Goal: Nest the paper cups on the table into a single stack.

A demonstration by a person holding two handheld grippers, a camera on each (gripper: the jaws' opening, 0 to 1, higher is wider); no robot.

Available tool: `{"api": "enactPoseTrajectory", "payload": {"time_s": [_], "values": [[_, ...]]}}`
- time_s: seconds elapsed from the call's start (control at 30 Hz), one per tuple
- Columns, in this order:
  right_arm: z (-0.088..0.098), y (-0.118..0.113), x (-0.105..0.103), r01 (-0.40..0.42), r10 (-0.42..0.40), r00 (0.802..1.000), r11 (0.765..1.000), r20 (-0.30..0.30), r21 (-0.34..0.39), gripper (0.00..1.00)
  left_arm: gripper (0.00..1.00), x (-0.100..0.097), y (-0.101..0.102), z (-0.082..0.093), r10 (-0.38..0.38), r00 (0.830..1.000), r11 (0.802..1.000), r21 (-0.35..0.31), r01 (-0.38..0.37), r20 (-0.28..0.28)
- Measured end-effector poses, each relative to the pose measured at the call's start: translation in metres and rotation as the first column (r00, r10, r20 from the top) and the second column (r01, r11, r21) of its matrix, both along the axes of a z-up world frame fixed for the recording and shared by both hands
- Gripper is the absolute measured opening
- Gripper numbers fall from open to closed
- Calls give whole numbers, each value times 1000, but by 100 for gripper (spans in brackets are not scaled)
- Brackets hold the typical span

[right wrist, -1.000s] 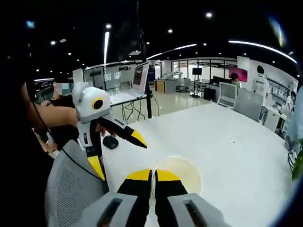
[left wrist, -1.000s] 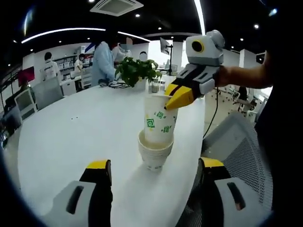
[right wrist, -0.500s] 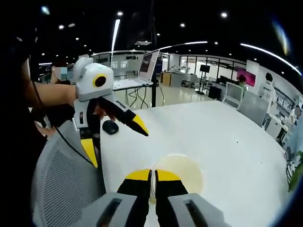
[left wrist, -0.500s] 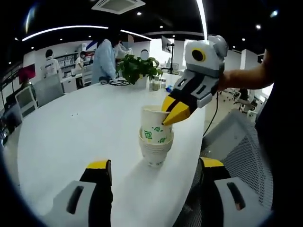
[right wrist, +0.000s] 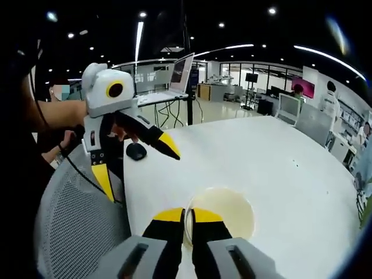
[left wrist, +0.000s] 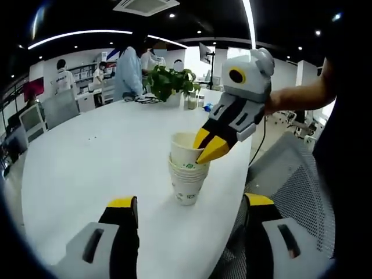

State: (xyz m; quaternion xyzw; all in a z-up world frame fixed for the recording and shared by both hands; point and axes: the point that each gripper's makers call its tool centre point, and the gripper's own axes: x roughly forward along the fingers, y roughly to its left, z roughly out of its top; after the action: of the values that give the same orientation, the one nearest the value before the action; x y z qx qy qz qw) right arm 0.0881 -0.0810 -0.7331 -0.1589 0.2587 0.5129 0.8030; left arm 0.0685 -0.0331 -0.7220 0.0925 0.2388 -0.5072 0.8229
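A stack of white paper cups (left wrist: 187, 180) with green print stands near the white table's (left wrist: 87, 157) edge. The top cup (left wrist: 183, 148) sits deep in that stack, only its upper part showing. My right gripper (left wrist: 204, 149) comes in from the upper right, shut on this cup's rim. In the right gripper view I look down into the cup's cream inside (right wrist: 226, 209), and the right gripper (right wrist: 187, 214) pinches the near rim. My left gripper (left wrist: 190, 201) stands wide open just short of the stack, holding nothing. From the other side the left gripper (right wrist: 136, 165) is open beside the table edge.
A grey mesh chair (left wrist: 290, 174) stands at the table's edge by the stack. A potted plant (left wrist: 168, 82) and small bottles sit at the far end, with people beyond. A black mouse (right wrist: 136, 151) and a laptop (right wrist: 174, 78) are on a nearby desk.
The right gripper has come down with the top cup, which now sits much deeper in the stack. The left gripper has stayed open and nearly still.
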Motion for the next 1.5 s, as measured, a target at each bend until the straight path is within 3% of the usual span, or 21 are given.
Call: {"api": "enactPoseTrajectory", "payload": {"time_s": [0.43,0.9,1.5], "values": [[-21,6,-8,-35,33,998,999,-48,-40,2,72,-3,-1,-3,-7,1000,1000,11,7,-3],[-29,9,-9,-35,31,996,998,-86,-45,5,71,-5,-1,-5,-12,1000,1000,18,12,-5],[-10,3,-8,-31,30,999,999,-25,-33,16,72,-1,-1,-4,-13,1000,1000,23,13,0]]}}
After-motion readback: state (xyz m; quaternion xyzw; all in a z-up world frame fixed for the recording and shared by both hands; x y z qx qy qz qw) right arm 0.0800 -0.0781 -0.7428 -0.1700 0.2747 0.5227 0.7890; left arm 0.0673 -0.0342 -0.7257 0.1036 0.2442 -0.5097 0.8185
